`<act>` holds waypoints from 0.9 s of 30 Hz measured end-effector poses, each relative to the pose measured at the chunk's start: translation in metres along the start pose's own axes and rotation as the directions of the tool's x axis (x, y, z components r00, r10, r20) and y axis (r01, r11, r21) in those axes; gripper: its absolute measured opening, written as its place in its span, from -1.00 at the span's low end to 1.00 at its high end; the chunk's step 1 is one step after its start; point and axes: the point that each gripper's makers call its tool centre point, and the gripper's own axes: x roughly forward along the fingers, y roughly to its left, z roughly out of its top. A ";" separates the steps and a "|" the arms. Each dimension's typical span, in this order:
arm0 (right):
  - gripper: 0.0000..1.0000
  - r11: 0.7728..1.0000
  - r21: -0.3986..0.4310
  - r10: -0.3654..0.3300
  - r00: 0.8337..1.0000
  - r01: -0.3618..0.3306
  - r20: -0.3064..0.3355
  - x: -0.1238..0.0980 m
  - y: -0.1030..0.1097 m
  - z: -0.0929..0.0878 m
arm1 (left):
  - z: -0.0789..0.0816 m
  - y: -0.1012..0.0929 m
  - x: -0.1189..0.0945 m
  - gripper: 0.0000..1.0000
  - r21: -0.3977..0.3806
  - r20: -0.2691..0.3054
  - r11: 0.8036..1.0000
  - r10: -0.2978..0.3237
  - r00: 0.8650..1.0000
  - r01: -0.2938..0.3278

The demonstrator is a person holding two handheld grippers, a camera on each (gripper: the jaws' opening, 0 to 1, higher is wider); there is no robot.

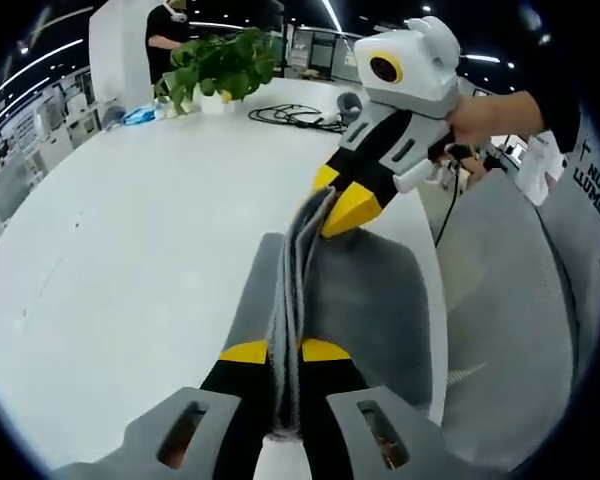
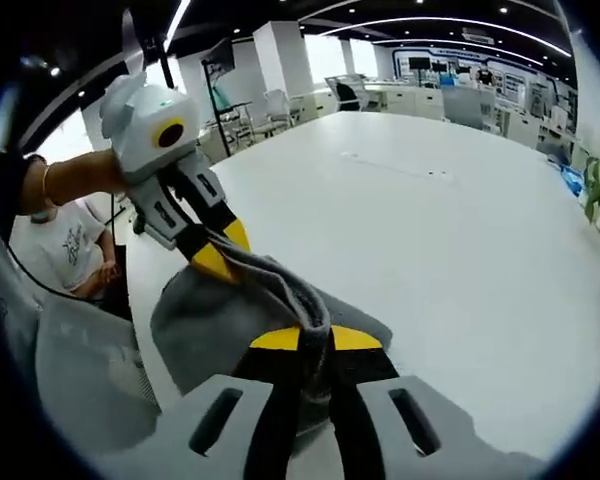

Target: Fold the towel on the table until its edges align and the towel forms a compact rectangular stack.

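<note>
above the white round counter [image 1: 130, 250] both the left tongs [image 1: 285, 352] and right tongs [image 2: 315, 340] are pinching the bunched grey terry towel [image 1: 370, 300] by one edge, so uneven pulling risks skewing the fold or slipping a layer.

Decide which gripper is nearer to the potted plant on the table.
Right. The right gripper grips the towel edge farther along the table toward the potted plant; the left gripper grips it farther back.
</note>
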 end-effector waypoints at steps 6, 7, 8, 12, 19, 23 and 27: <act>-0.88 1.000 0.021 -0.012 1.000 0.012 -0.012 0.012 -0.010 -0.003 | -0.008 0.012 0.013 -0.82 0.006 -0.013 1.000 -0.009 1.000 0.009; -0.88 1.000 0.022 -0.013 1.000 0.014 -0.014 0.013 -0.011 -0.004 | -0.008 0.013 0.015 -0.81 0.009 -0.015 1.000 -0.010 1.000 0.010; -0.88 0.999 0.029 -0.015 1.000 0.015 -0.018 0.013 -0.011 -0.005 | -0.008 0.013 0.016 -0.80 0.009 -0.022 1.000 -0.013 1.000 0.013; -0.87 0.999 0.043 -0.017 1.000 0.018 -0.026 0.017 -0.014 -0.008 | -0.011 0.013 0.021 -0.77 0.016 -0.039 1.000 -0.018 0.999 0.019; -0.84 0.998 0.063 -0.028 0.999 0.030 -0.040 0.026 -0.021 -0.014 | -0.015 0.021 0.021 -0.59 -0.003 -0.038 1.000 0.012 0.999 -0.012; -0.81 0.997 0.073 -0.034 0.998 0.038 -0.050 0.027 -0.025 -0.014 | -0.020 0.027 0.015 -0.53 0.009 -0.050 0.999 0.041 0.998 -0.041; -0.80 0.996 0.083 -0.036 0.998 0.040 -0.055 0.027 -0.025 -0.016 | -0.026 0.032 0.009 -0.53 -0.005 -0.055 0.999 0.053 0.997 -0.053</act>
